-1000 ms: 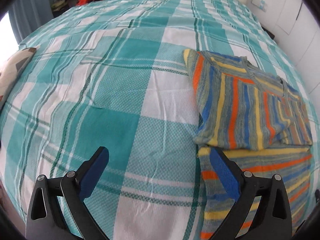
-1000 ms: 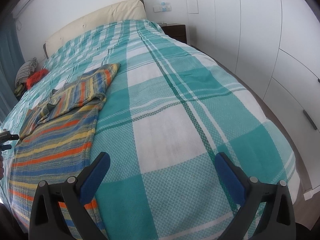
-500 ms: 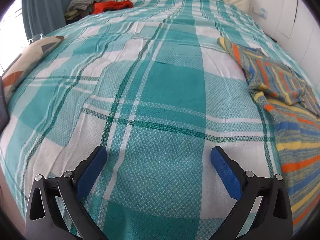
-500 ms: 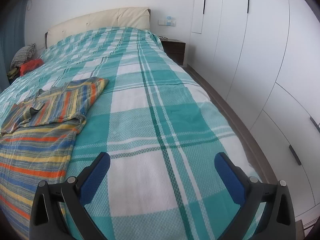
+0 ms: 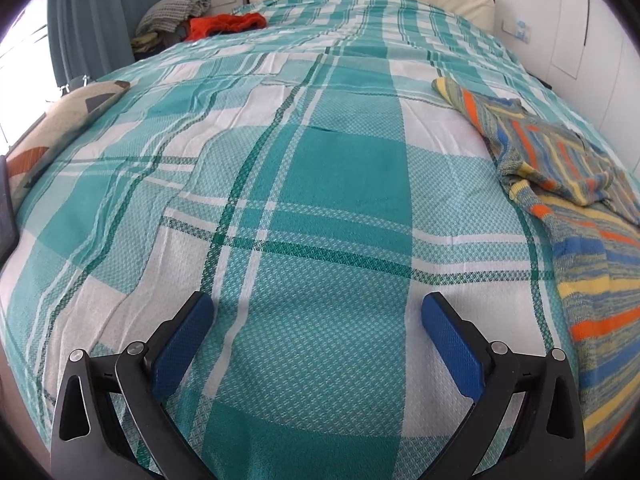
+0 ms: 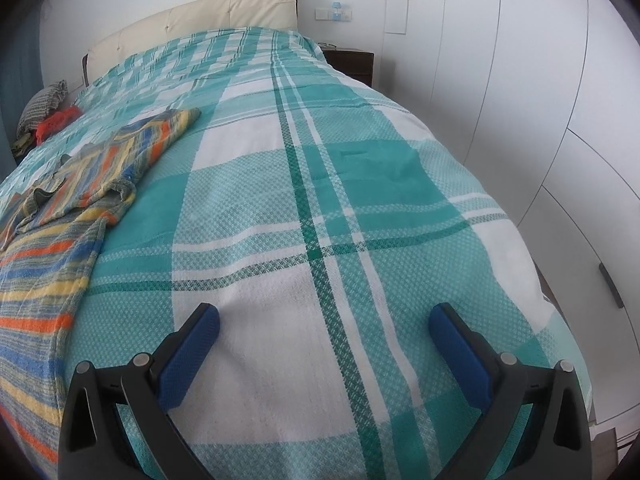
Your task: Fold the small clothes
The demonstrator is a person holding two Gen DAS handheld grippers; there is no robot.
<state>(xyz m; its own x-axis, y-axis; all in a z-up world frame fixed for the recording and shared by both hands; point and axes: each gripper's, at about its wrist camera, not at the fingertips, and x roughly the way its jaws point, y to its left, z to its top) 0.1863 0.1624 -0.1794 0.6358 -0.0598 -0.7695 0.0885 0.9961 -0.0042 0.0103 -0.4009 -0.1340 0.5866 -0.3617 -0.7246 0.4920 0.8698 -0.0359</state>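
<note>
A striped knit garment [image 5: 580, 216] in orange, blue, yellow and grey lies partly folded on the teal plaid bed [image 5: 320, 184], its upper part doubled over the lower. It fills the right edge of the left wrist view and the left side of the right wrist view [image 6: 68, 208]. My left gripper [image 5: 316, 312] is open over bare bedspread, well left of the garment. My right gripper [image 6: 324, 320] is open over bare bedspread [image 6: 320, 208], to the right of the garment. Neither holds anything.
A red cloth [image 5: 228, 26] and a grey bundle [image 5: 176, 10] lie at the bed's far left corner. A patterned cushion [image 5: 60, 128] sits at the left bed edge. White wardrobe doors [image 6: 540, 100] and a dark nightstand [image 6: 352, 64] stand right of the bed.
Both grippers have pulled back and away from the garment and tilted up. The left one, earlier right at the garment's edge, now sits over bare bedspread. Both stayed open.
</note>
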